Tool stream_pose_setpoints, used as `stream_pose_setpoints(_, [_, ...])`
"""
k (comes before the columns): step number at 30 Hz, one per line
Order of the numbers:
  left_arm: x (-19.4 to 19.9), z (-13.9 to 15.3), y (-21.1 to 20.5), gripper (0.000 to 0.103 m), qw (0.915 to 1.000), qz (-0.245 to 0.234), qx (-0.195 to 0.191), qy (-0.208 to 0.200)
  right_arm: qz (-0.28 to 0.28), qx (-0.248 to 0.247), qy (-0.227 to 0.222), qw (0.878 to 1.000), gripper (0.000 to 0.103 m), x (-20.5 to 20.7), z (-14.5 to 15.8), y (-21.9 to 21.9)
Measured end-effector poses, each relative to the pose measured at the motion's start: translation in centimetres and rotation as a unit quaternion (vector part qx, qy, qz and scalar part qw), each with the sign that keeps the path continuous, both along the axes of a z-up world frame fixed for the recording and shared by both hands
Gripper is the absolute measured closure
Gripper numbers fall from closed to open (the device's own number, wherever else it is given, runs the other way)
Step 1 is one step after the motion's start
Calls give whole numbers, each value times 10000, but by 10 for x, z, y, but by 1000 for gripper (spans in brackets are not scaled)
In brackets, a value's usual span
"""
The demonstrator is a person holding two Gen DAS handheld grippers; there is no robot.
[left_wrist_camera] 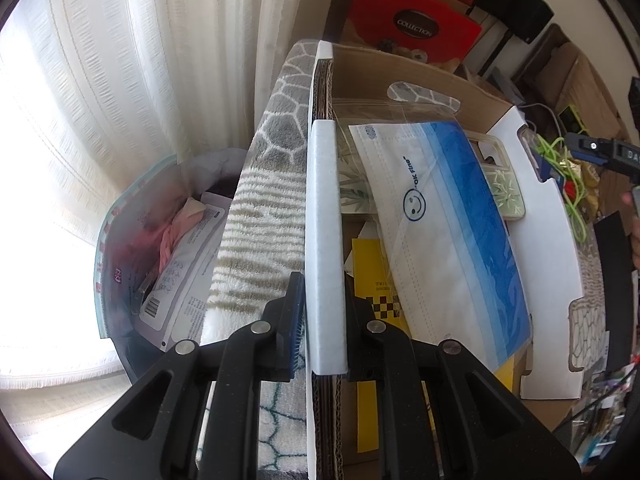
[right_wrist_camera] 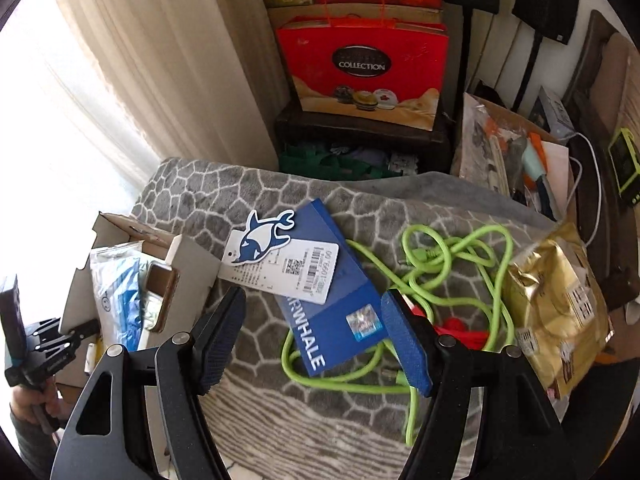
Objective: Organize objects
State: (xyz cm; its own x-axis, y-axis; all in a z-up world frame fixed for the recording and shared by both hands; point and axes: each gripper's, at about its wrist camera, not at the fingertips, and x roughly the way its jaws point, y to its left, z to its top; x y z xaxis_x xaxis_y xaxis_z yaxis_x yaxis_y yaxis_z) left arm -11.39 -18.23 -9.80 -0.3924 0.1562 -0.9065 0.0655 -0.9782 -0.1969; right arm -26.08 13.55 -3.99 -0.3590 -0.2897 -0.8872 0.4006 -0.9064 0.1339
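My left gripper (left_wrist_camera: 324,292) is shut on the white side wall of a cardboard box (left_wrist_camera: 324,200), one pad on each face. Inside the box lie a blue-and-white mask pack (left_wrist_camera: 448,240), a clear phone case (left_wrist_camera: 504,184) and yellow paper (left_wrist_camera: 368,264). In the right wrist view my right gripper (right_wrist_camera: 314,294) stands open just above a blue card (right_wrist_camera: 340,304) with a whale-shaped tag (right_wrist_camera: 264,240); nothing is pressed between its pads. A green cable (right_wrist_camera: 460,256) tangles beside and under the card. The box (right_wrist_camera: 120,232) is at the left, with the left gripper (right_wrist_camera: 52,344) on it.
A grey patterned blanket (right_wrist_camera: 224,200) covers the surface. A gold packet (right_wrist_camera: 556,308) and something red (right_wrist_camera: 460,330) lie to the right of the card. A red gift bag (right_wrist_camera: 364,68) stands behind, curtains (right_wrist_camera: 160,80) at the left. A plastic bag (left_wrist_camera: 160,248) of items sits beside the box.
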Motion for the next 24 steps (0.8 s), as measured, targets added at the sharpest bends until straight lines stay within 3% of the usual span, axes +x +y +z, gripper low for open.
stream_pose_setpoints(7, [0,0,-2,90,10000,-65,49,24,503,-39,-239,9984,31,-34,-24,-26])
stream_pose_setpoints(15, [1,-1,-3,90,9999,-38,94,36,1119,416,-439,9919,31,-60,-56,-50])
stream_pose_setpoints(19, [1,-1,-3,90,9999,-37,101,34,1356,352,-579,9884,26,-61,-62,-51])
stream_pose_setpoints(24, [1,-2,-6,90,9998,-27,172,43,1581,91,-765,9844,28,-57,-59,-51])
